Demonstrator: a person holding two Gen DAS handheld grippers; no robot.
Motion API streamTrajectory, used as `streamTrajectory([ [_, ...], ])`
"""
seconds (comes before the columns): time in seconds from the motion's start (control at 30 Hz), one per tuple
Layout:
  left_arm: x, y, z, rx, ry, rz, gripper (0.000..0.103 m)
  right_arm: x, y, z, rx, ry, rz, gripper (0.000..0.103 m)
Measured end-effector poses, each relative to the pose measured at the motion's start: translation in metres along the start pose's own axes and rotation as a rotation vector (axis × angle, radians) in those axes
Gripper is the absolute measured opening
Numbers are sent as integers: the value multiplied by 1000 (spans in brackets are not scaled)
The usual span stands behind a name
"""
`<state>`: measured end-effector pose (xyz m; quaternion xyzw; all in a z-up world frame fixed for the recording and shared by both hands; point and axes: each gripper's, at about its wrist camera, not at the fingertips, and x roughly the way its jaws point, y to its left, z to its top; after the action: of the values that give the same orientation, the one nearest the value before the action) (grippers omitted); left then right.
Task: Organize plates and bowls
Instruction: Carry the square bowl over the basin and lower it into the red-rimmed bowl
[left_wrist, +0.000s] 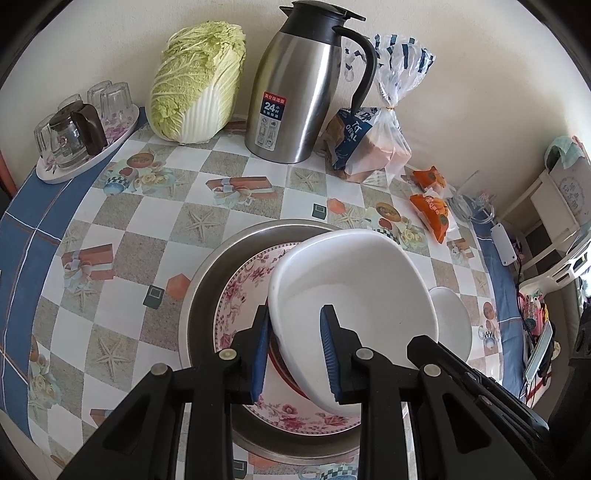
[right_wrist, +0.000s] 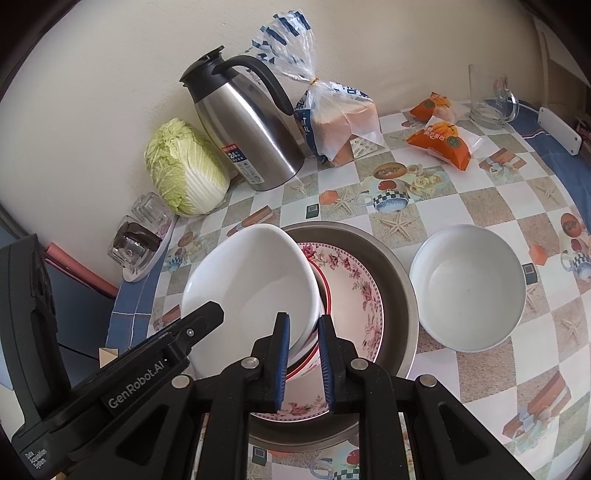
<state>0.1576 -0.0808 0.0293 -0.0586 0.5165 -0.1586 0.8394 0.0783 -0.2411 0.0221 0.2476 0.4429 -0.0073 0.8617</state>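
- We hold the white bowl (left_wrist: 354, 295), tilted at centre frame above the floral plate (left_wrist: 240, 295), by opposite rim edges: left gripper (left_wrist: 295, 354) and right gripper (right_wrist: 303, 362), both clamped narrow.
- Uneven release risks the bowl slipping onto the plate.
- The steel basin (right_wrist: 399, 295) beneath may shift.

Cabbage (left_wrist: 197, 83), flask (left_wrist: 299, 92) (steel), bread (left_wrist: 373, 147)

White bowl (right_wrist: 255, 284) hangs tilted over the floral plate (right_wrist: 354, 288), which lies in the steel pan (right_wrist: 395, 273); second white bowl (right_wrist: 467, 291) sits upright beside the pan.
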Motion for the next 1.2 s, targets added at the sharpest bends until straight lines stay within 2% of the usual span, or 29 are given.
streamTrajectory([
  [0.4,-11,6,3,-30,-33,-22,28,-3,1,0,1,-8,10,18],
  [1.2,-18,15,3,-63,-44,-42,29,-12,1,2,-3,-33,17,18],
])
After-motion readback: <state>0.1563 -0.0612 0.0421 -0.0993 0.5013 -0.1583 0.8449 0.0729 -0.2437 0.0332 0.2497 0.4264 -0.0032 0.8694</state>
